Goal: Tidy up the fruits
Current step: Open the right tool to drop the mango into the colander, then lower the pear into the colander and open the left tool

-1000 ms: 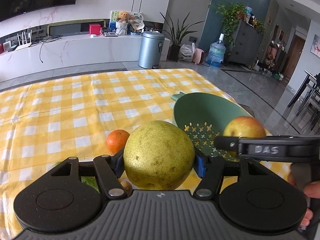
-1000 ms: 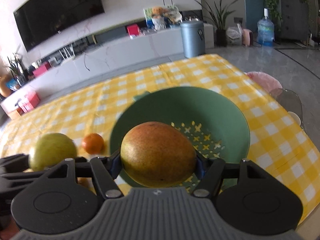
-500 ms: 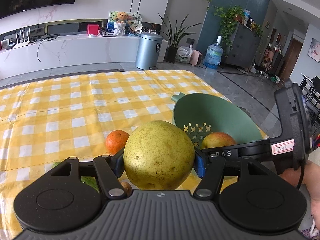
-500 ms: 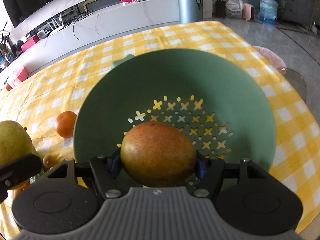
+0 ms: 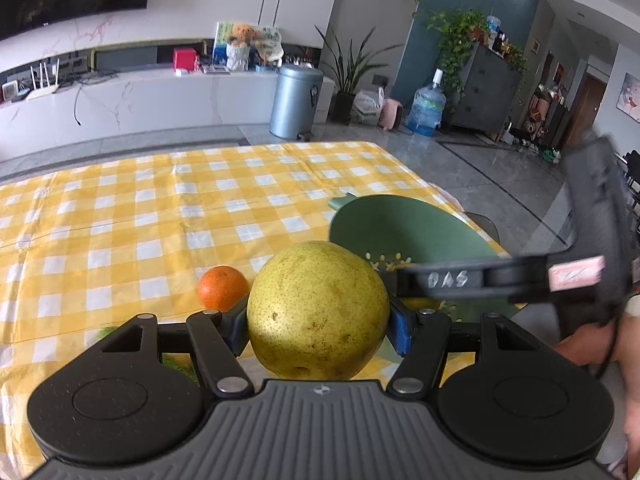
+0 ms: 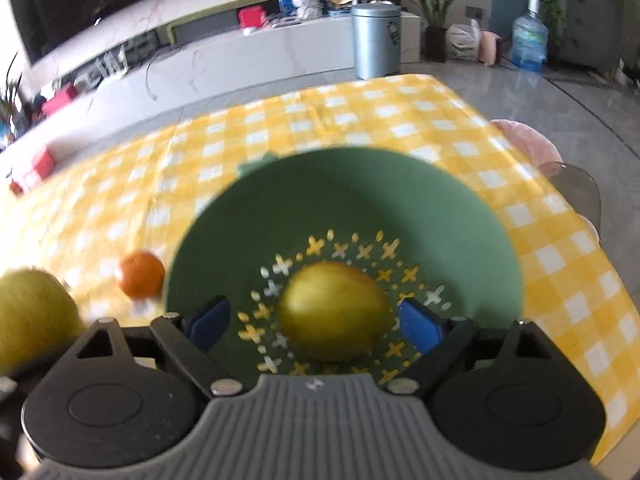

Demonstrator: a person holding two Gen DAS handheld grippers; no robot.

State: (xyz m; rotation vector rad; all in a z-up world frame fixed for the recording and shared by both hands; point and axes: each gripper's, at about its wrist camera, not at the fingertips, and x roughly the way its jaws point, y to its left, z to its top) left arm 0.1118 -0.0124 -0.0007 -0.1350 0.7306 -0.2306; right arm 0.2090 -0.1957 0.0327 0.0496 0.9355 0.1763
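Table (image 5: 120,216) had yellow-white check cloth; green colander (image 6: 400,200) and small orange (image 6: 142,274) sat on it.

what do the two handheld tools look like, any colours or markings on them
Both are alike: the left tool and right tool each have a grey ribbed body, two round black discs, black linkage arms with silver rivets and blue pads. Seen from the left camera, the right one bears "DAS" lettering and a pink label.

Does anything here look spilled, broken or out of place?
Nothing stands out. The apple lies in the green colander, loose between the right gripper's fingers, which have just been opening. The left gripper holds the pear; the orange sits on the tablecloth.
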